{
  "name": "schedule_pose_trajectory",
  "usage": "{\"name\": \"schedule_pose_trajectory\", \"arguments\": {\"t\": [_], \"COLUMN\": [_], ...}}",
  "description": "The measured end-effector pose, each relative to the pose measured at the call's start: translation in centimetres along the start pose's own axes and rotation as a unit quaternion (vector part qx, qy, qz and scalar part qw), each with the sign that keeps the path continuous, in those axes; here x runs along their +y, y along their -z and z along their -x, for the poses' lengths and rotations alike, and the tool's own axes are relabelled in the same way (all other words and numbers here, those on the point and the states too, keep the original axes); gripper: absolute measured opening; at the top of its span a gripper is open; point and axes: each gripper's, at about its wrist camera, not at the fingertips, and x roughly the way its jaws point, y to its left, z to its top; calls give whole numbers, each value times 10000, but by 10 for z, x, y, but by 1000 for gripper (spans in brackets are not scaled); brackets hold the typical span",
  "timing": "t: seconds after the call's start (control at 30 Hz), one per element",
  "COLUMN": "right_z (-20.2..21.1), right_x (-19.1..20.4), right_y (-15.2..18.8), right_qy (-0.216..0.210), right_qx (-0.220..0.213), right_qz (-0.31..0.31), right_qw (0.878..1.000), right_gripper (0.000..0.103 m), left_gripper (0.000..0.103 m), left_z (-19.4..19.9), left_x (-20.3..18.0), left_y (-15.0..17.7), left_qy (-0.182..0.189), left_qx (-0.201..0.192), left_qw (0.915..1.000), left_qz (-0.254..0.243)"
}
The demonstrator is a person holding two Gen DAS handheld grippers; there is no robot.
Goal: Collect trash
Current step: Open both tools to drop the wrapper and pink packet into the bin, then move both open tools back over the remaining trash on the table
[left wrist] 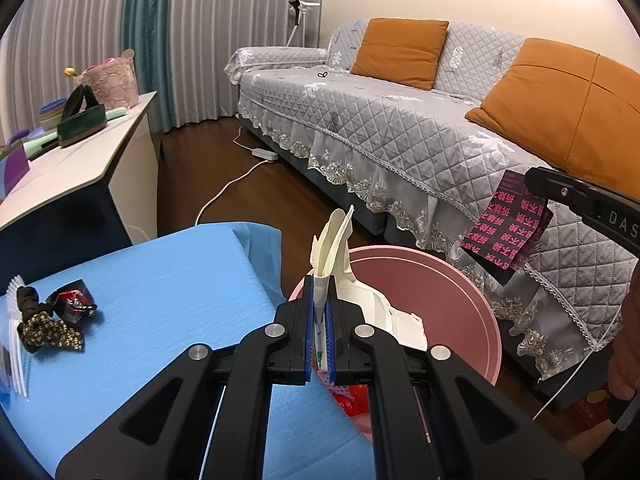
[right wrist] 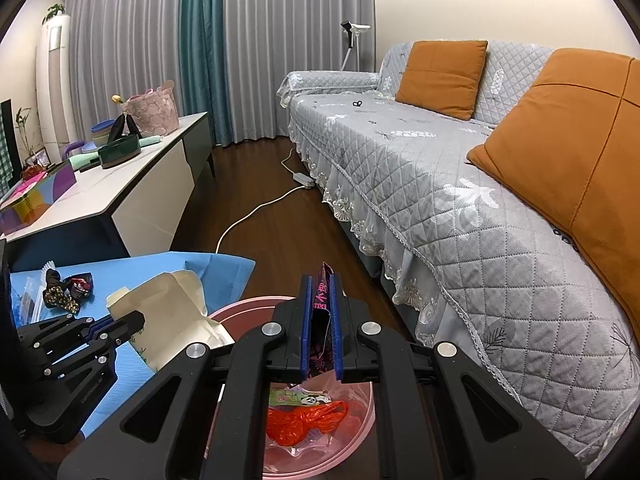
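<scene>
Living-room pink bin (left wrist: pixel 472 304), left hand-held gripper (left wrist: pixel 319 312) pinching cream carton (left wrist: pixel 334 240), right hand-held gripper (right wrist: pixel 321 320) pinching black-pink wrapper (right wrist: pixel 323 300) above it

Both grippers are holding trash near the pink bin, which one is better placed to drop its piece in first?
Probably the right gripper: its black-and-pink wrapper hangs directly above the pink bin. The left gripper grips a flattened cream carton at the bin's rim beside the blue table.

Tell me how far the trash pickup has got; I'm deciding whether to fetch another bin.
Done: a red plastic bag and small wrappers already lie in the pink bin. In hand: the left gripper pinches a cream paper carton at the rim; the right gripper holds a black-and-pink packet above it. Left: a crumpled red-black wrapper on the blue cloth.
</scene>
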Motion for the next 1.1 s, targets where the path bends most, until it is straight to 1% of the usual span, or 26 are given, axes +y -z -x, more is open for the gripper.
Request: {"name": "schedule_pose_trajectory", "arguments": {"t": [0.1,0.17,0.2,0.23,0.27,0.3,0.33,0.37,0.5,0.63,0.87,1.1], "right_z": [0,0,0,-1,-3,-6,-7,-6,0,6,21,32], "right_x": [0,0,0,0,0,1,1,1,1,1,16,29], "right_y": [0,0,0,0,0,0,0,1,-2,-5,-9,-11], "right_qy": [5,7,6,14,28,62,113,154,163,93,-47,-155], "right_qx": [-8,-2,-1,29,67,136,139,110,43,-3,-143,-237], "right_qz": [4,-5,-7,-12,-9,5,0,-19,-97,-191,-107,-31], "right_qw": [10000,10000,10000,10000,10000,9999,9998,9998,9998,9998,9998,9996], "right_gripper": [9,10,12,13,16,29,36,41,43,44,44,44], "left_gripper": [5,5,9,15,37,46,46,46,45,44,43,42], "left_z": [-3,-5,-6,-8,-8,-7,-4,-1,13,33,69,100], "left_x": [0,-1,0,0,0,0,1,3,16,28,48,71], "left_y": [-1,-1,-1,0,1,2,3,4,7,8,10,15], "left_qy": [35,170,226,282,280,239,174,144,33,-85,-284,-491], "left_qx": [24,88,115,185,231,226,197,190,141,34,-183,-310], "left_qw": [10000,9998,9997,9994,9993,9995,9996,9997,9998,9998,9991,9977], "left_qz": [-8,-5,-5,-17,-28,-38,-45,-32,97,171,249,348]}}
